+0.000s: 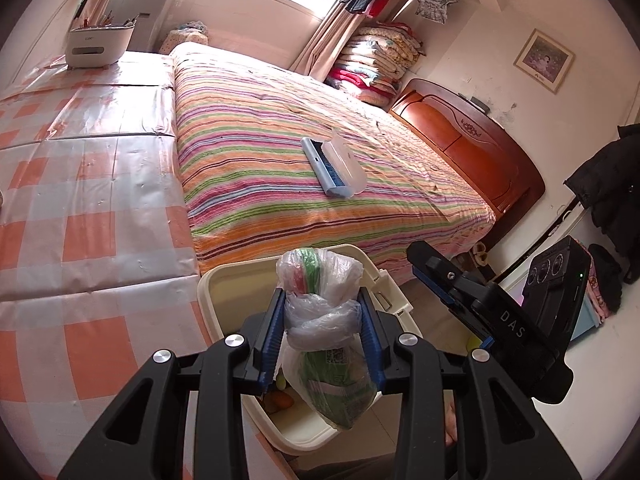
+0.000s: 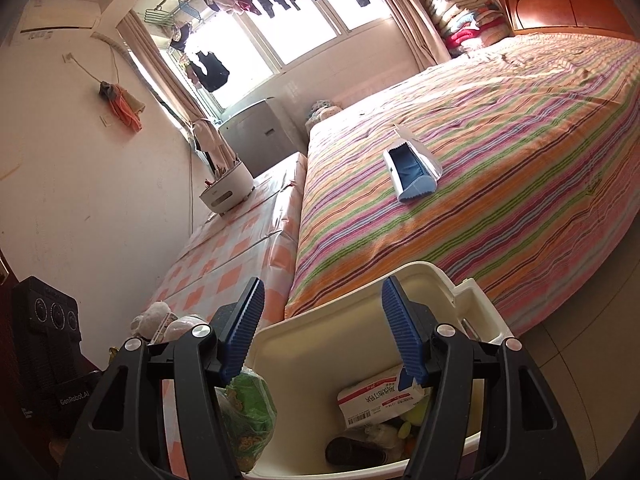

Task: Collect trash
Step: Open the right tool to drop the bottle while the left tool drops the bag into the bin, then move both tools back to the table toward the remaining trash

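A knotted clear plastic bag (image 1: 332, 384) with green packaging inside hangs over the cream bin (image 1: 232, 280). My left gripper (image 1: 320, 296) is shut on the bag's knot, blue pads pressing both sides. To its right in the left wrist view, my right gripper (image 1: 440, 280) reaches in over the bin's far corner. In the right wrist view my right gripper (image 2: 323, 292) stands open above the bin (image 2: 320, 360) with nothing between its fingers. The bag (image 2: 250, 412) shows at the bin's left edge. A white and red packet (image 2: 376, 400) and other scraps lie in the bin.
A striped bed (image 1: 280, 128) lies just behind the bin, with a blue and white brush case (image 1: 336, 164) on it. An orange-checked covered surface (image 1: 80, 200) runs along the left, carrying a white organiser (image 1: 100, 44). A wooden headboard (image 1: 472, 140) and a black coat (image 1: 608, 184) are on the right.
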`<state>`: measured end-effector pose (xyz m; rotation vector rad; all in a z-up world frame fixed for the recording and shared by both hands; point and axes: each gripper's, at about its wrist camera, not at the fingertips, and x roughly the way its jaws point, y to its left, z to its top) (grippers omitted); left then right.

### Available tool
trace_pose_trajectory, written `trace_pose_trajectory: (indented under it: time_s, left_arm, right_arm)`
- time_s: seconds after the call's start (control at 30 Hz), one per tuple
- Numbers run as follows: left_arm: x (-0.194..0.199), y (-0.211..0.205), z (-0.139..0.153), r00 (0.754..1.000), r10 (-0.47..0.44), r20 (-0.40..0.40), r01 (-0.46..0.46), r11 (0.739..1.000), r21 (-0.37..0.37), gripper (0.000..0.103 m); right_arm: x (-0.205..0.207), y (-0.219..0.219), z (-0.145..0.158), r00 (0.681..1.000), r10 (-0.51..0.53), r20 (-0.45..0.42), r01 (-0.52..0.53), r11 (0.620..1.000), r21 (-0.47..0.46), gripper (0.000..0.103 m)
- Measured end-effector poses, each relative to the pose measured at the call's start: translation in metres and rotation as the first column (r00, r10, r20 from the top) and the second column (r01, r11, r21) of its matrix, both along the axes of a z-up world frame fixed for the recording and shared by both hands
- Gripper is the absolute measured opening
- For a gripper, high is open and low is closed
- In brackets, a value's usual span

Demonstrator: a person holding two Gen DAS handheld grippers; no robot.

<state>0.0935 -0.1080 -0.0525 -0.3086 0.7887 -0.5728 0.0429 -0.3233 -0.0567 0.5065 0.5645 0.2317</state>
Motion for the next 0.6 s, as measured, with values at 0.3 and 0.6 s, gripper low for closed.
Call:
trace_pose_trajectory:
  time_s: [0.3,0.6]
  left_arm:
    - [-0.004,-0.010,-0.001,1.000,0.009,0.023,-0.010,0.999,0.042,0.048]
    - [-0.014,0.003,0.014,0.995,0.064,0.079,-0.064,0.998,0.001,0.078]
  right_arm:
    - [-0.002,-0.003,0.000,1.000,-0.011,0.004,0.011,1.000,0.009,0.061]
    - [-0.001,-0.003,0.000,1.000,-0.010,0.007,0.010,1.000,0.005,0.066]
